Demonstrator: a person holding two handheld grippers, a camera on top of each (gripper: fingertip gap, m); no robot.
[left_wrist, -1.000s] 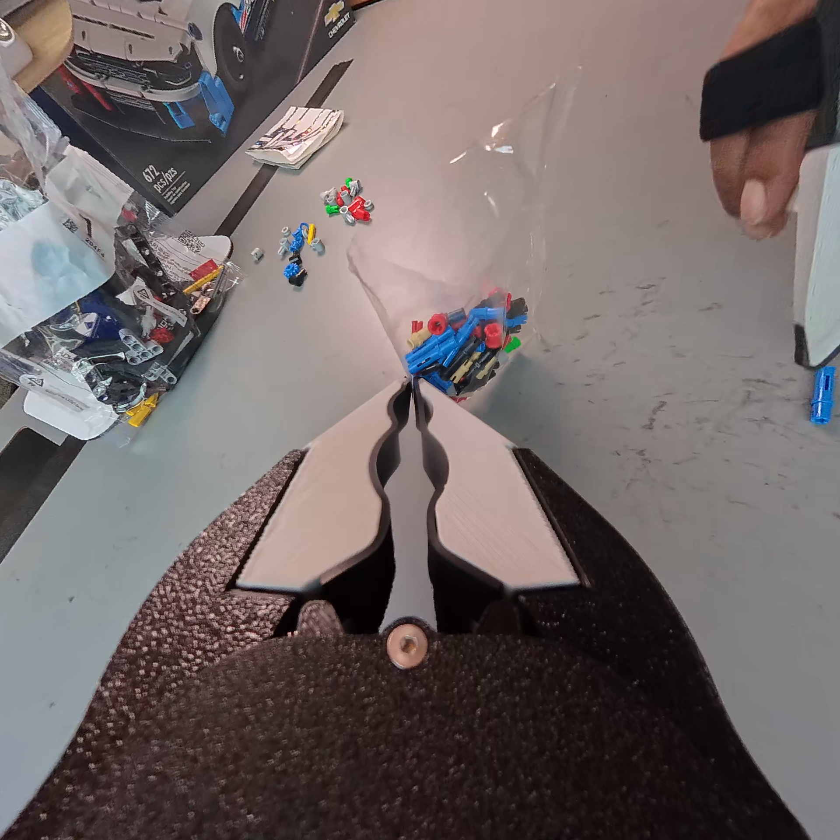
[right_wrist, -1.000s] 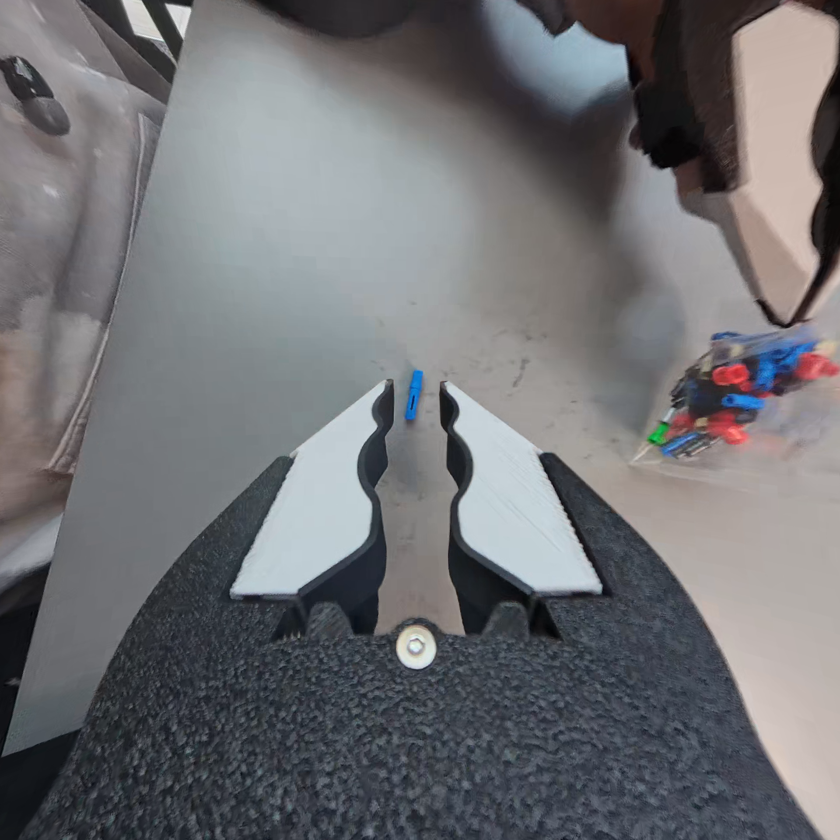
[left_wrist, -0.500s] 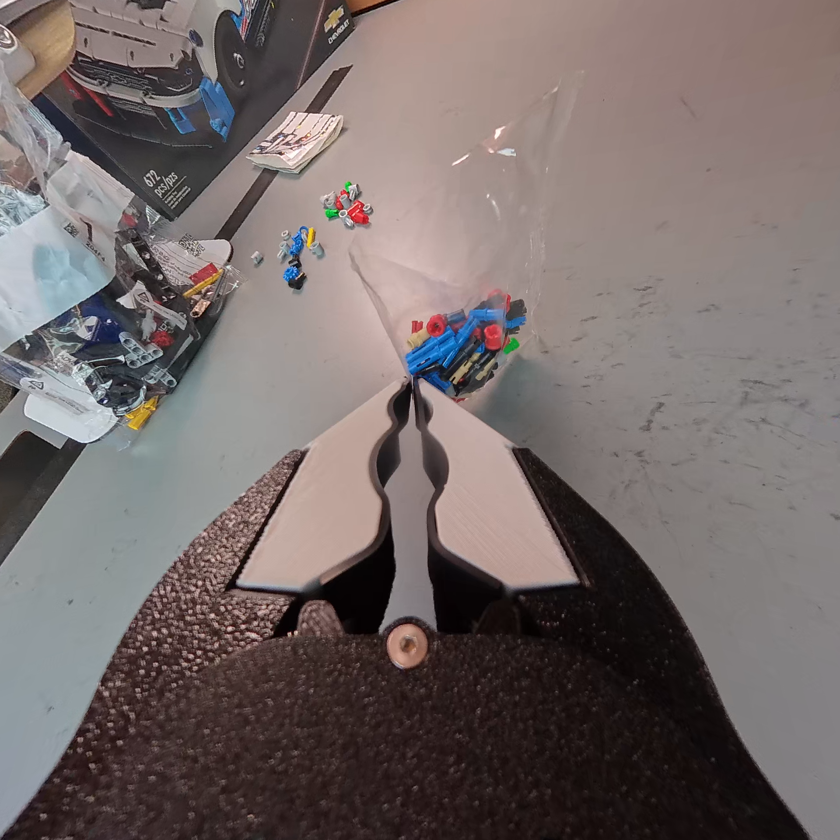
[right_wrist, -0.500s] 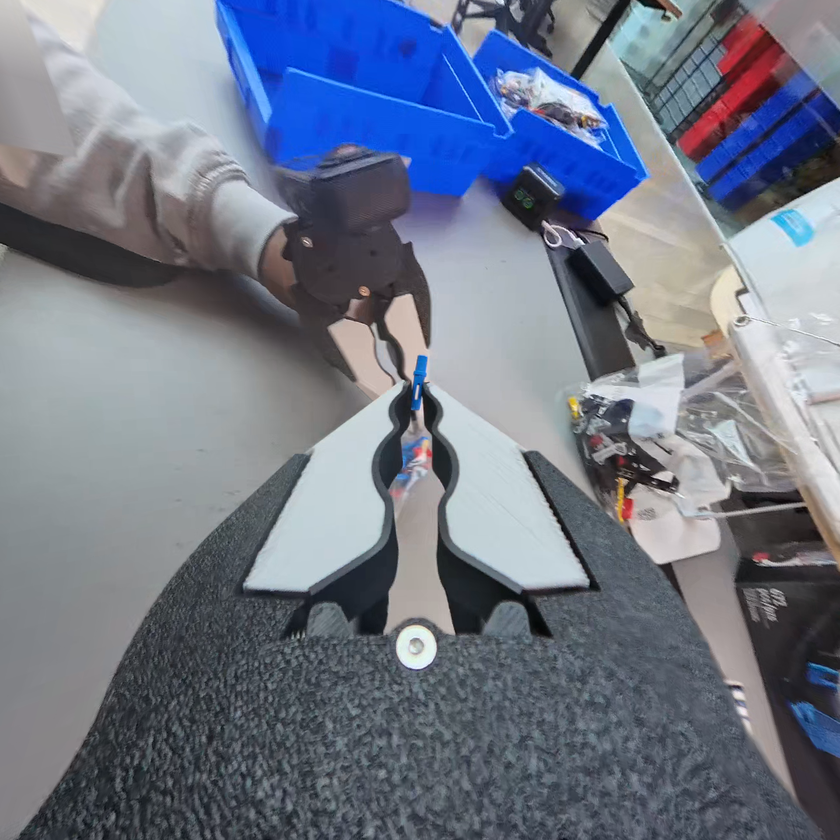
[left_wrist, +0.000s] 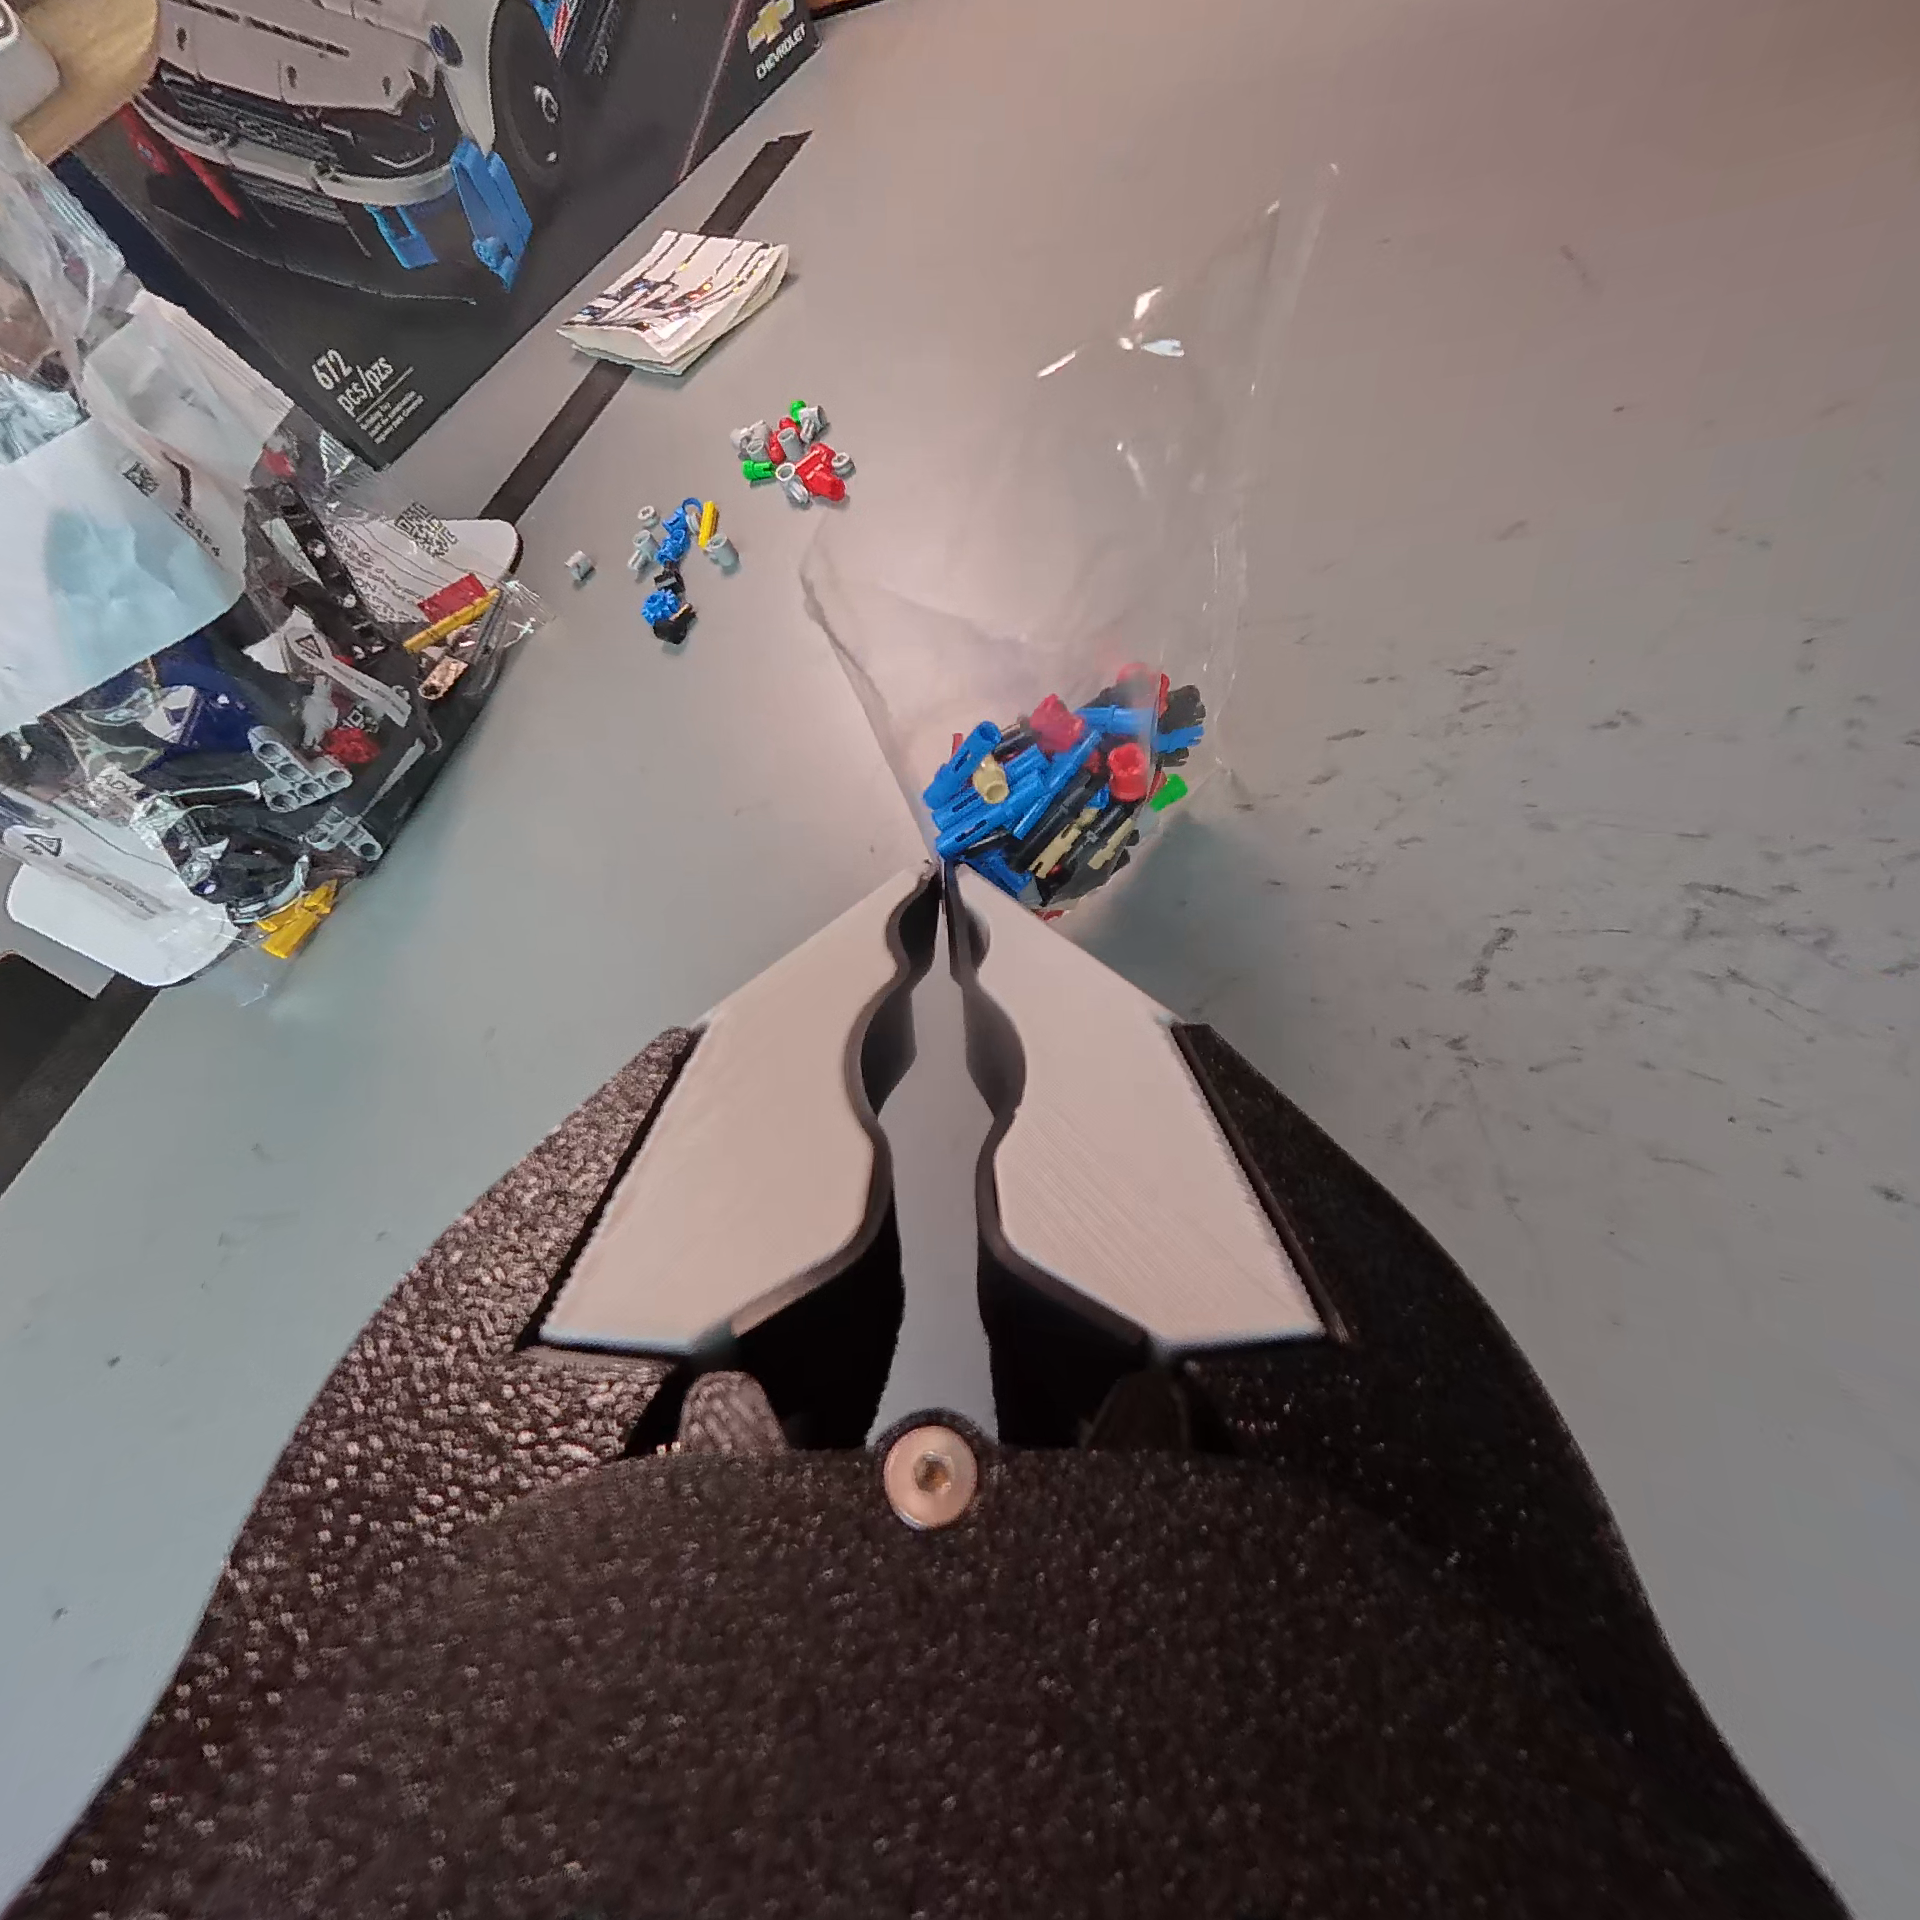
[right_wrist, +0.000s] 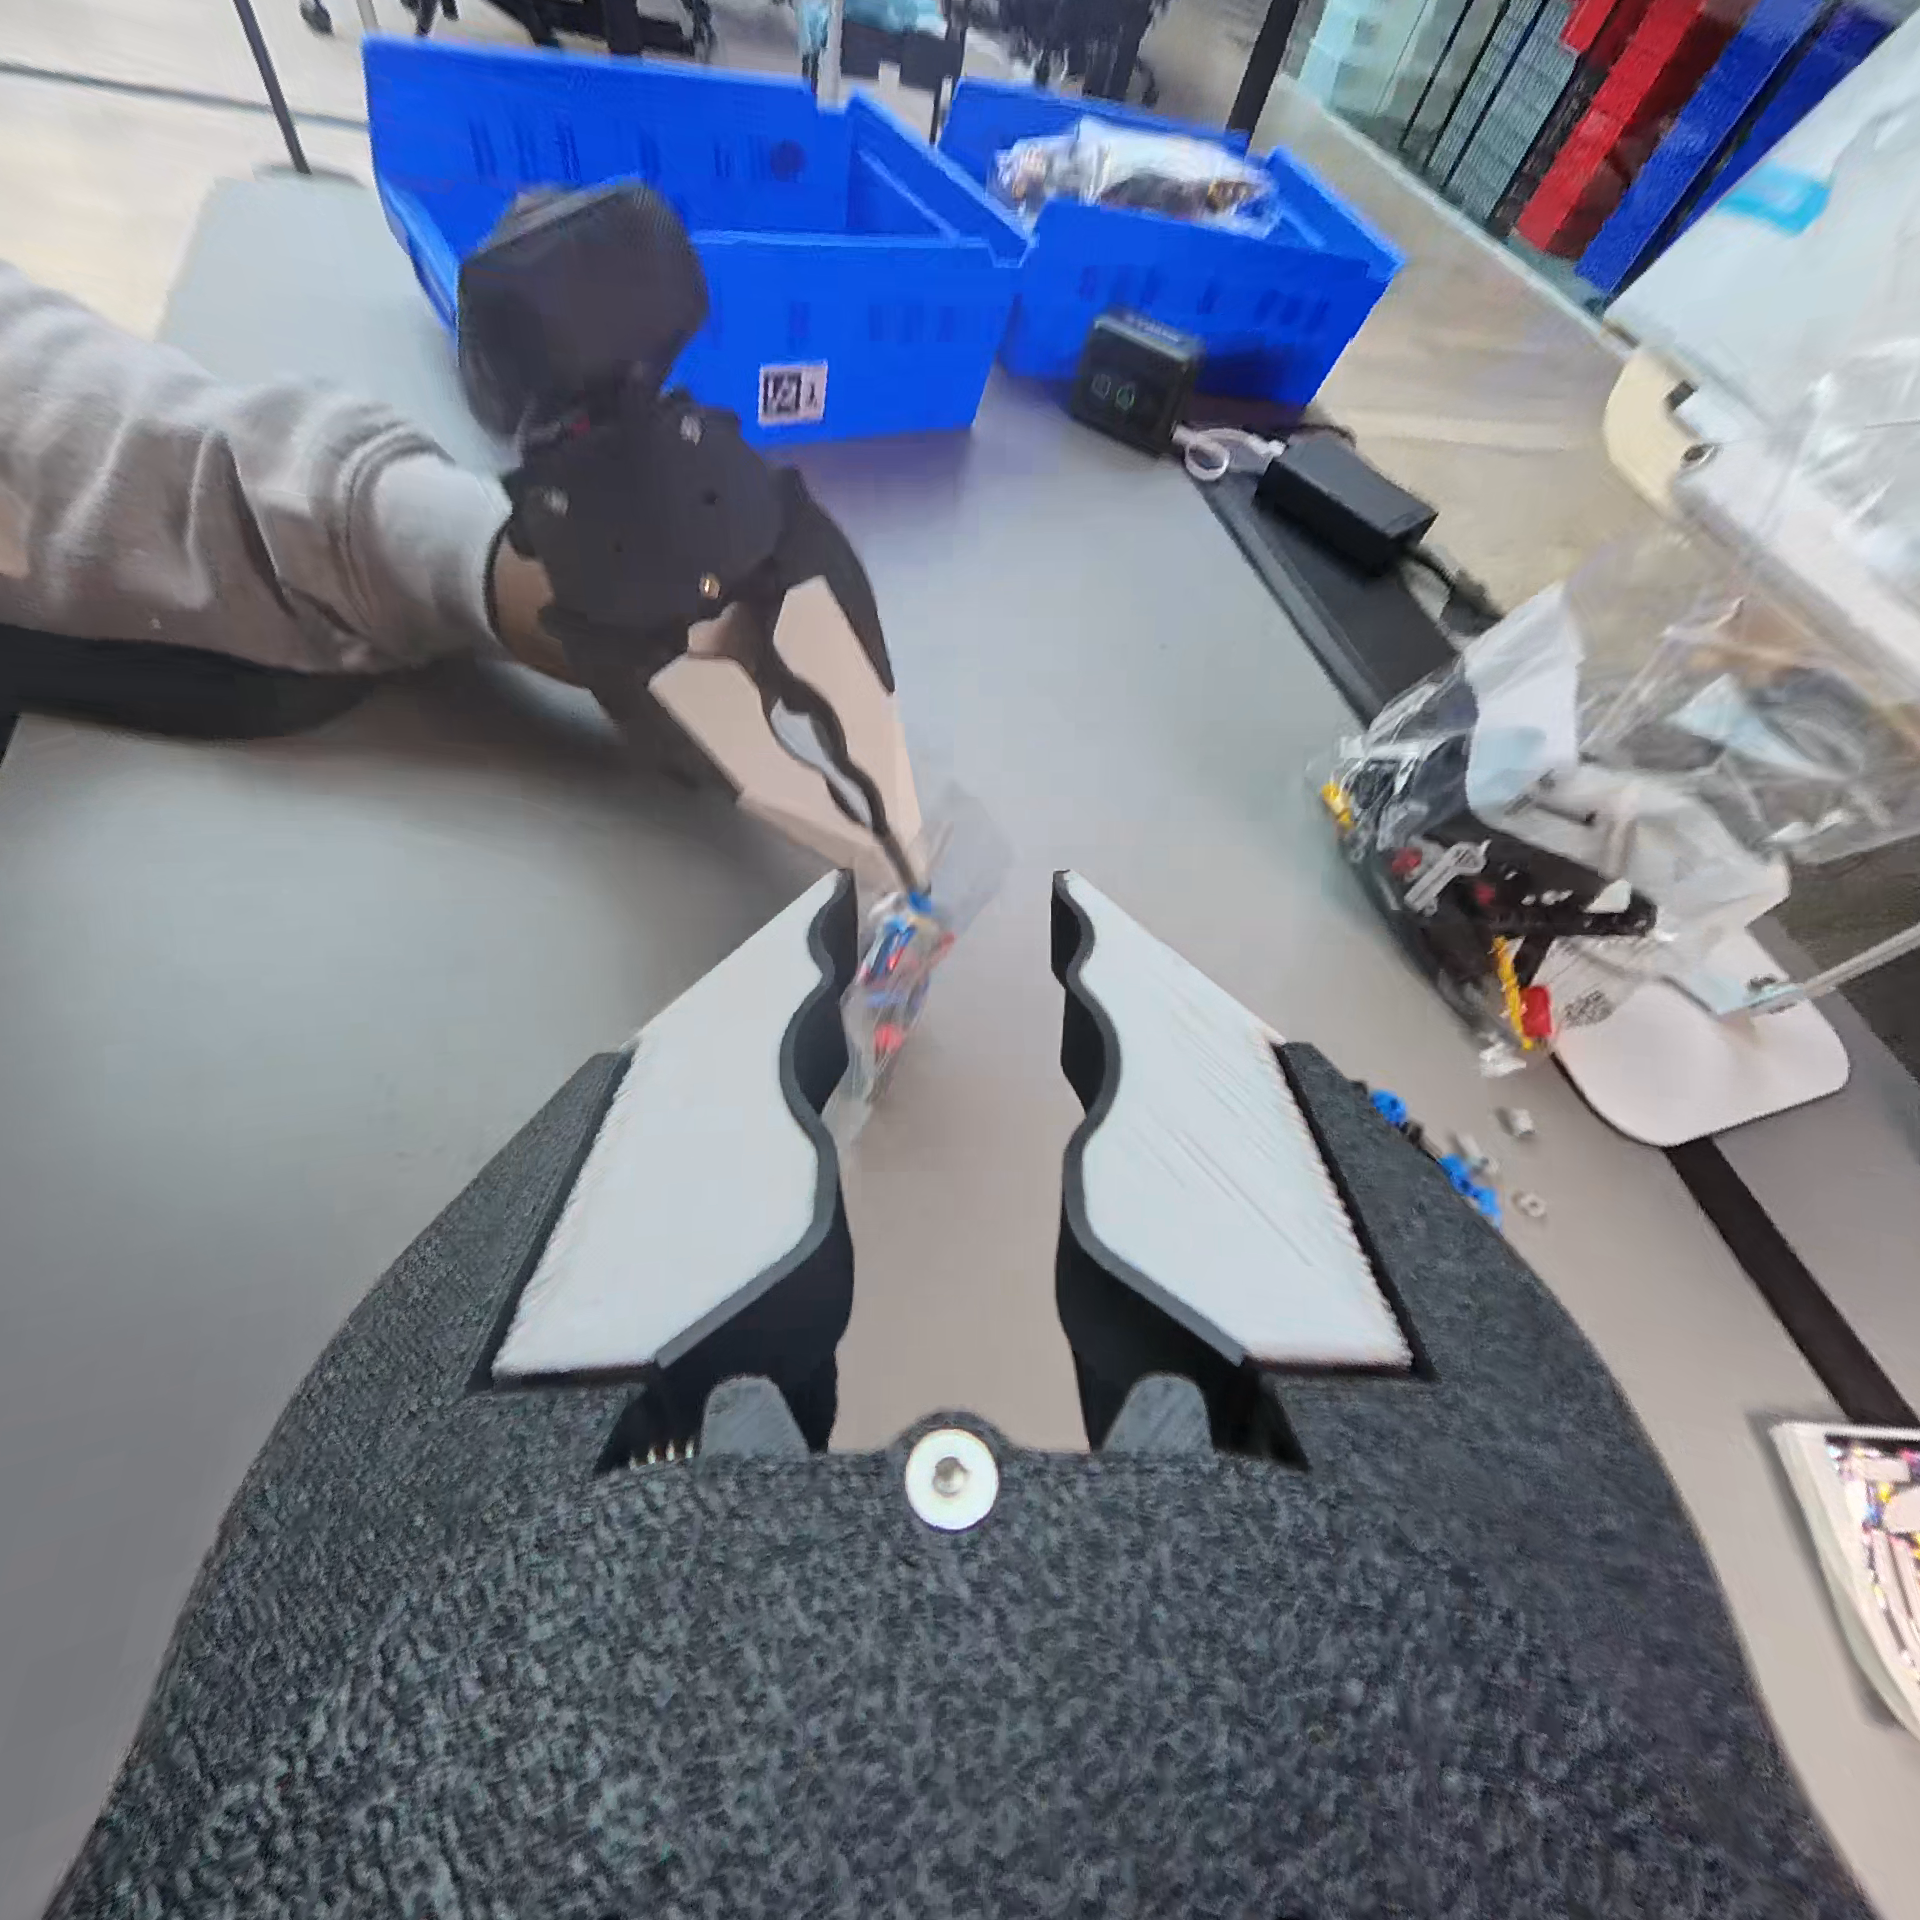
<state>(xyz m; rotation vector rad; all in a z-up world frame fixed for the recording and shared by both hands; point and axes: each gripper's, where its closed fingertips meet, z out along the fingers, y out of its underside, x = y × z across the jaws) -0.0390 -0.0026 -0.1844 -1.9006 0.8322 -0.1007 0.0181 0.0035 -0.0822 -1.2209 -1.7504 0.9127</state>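
Observation:
My left gripper (left_wrist: 943, 883) is shut on the bottom corner of a clear plastic bag (left_wrist: 1091, 561). The bag lies on the grey table (left_wrist: 1558, 935) with several small blue, red and black pins (left_wrist: 1060, 790) heaped at the pinched end. My right gripper (right_wrist: 951, 894) is open and empty, just above the same bag (right_wrist: 904, 987), whose far end lies beside its left finger (right_wrist: 727, 1091). In the right wrist view the left gripper (right_wrist: 894, 862) shows beyond, held by a hand in a grey sleeve (right_wrist: 208, 499), its tips down on the bag.
A black toy-car box (left_wrist: 364, 156), a folded booklet (left_wrist: 675, 301), two small heaps of loose pieces (left_wrist: 795, 457) (left_wrist: 675, 561) and bags of parts (left_wrist: 208, 707) lie to the left. Two blue bins (right_wrist: 727, 208) (right_wrist: 1195, 270) and a power adapter (right_wrist: 1340, 499) stand at the far end. Left tips to right tips: about 12 cm.
The right gripper closed on a blue pin lying on the table, carried it over the bag, and has now opened; the pin is gone from its fingers. The left gripper has stayed put.

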